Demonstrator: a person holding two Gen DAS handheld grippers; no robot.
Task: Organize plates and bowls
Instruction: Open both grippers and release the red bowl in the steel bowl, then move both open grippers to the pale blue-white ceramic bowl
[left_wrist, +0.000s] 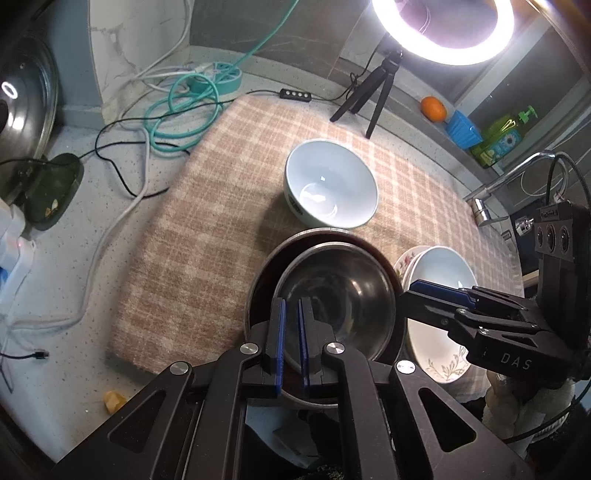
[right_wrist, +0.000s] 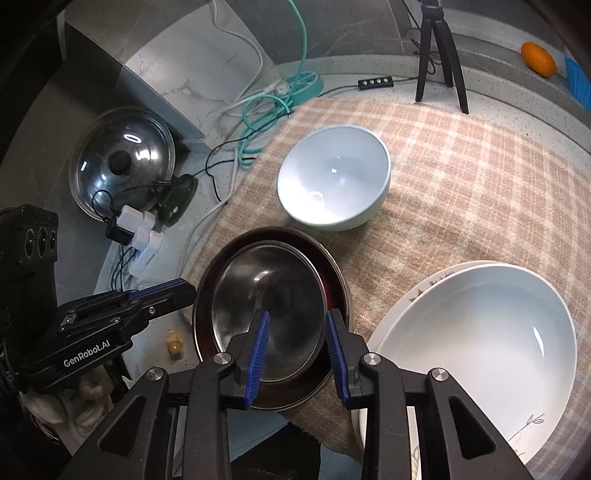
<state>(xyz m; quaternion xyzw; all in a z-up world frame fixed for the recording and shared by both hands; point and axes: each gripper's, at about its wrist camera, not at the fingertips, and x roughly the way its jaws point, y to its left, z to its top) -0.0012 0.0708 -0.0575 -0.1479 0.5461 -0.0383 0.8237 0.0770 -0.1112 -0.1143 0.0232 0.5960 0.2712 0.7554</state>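
So the steel bowl (right_wrist: 269, 314) sits mouth-up, nested in a bigger one on the mat (right_wrist: 461, 177). My left gripper (left_wrist: 291, 345) is nearly closed on nothing; right gripper (right_wrist: 297, 350) is partly spread, empty, above its rim.

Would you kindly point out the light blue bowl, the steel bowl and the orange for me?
light blue bowl (right_wrist: 334, 181): right wrist view, on its inner wall.
steel bowl (right_wrist: 266, 295): right wrist view, on its inner bottom.
orange (left_wrist: 433, 108): left wrist view, on the middle of its peel.
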